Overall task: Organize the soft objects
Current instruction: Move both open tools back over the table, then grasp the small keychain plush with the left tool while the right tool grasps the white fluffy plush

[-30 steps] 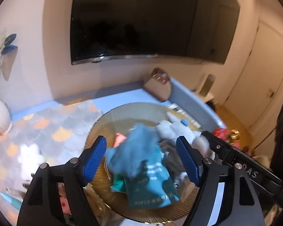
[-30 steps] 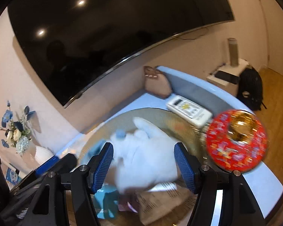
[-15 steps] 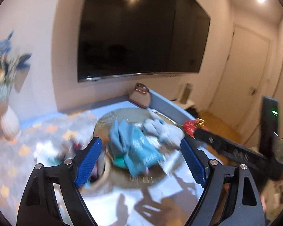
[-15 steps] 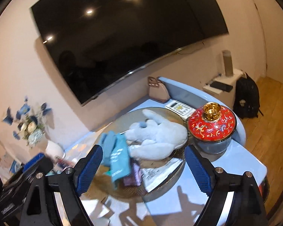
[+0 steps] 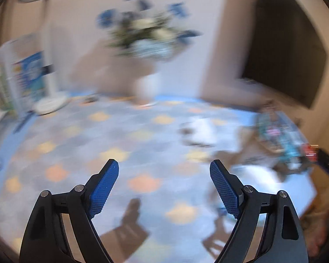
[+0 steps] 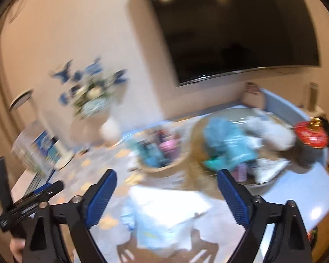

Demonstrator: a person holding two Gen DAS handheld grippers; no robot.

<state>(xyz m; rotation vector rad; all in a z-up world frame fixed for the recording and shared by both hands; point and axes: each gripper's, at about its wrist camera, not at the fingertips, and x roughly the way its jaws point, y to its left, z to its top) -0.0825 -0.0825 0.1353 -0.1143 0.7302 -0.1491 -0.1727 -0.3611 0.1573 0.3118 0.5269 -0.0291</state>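
Both views are blurred by motion. In the right wrist view a gold plate [image 6: 196,135] holds a blue cloth [image 6: 228,140] and a white plush toy [image 6: 272,133]. A round basket [image 6: 162,166] with small colourful items stands left of it. My right gripper [image 6: 166,194] is open and empty, held back from them above white and pale blue packets [image 6: 164,214]. My left gripper [image 5: 164,186] is open and empty over the patterned tablecloth [image 5: 120,144]. The plate area [image 5: 280,135] shows blurred at the far right of the left wrist view.
A vase of blue and white flowers [image 6: 94,100] stands at the back of the table, also in the left wrist view [image 5: 147,39]. A red-lidded pot [image 6: 309,133] is at the right edge. A lamp base [image 5: 50,105] and boxes [image 5: 28,76] stand back left. A TV [image 6: 234,28] hangs on the wall.
Both grippers have pulled back and swung left, away from the plate. The left one now faces the flower vase and open tablecloth. Both stay open.
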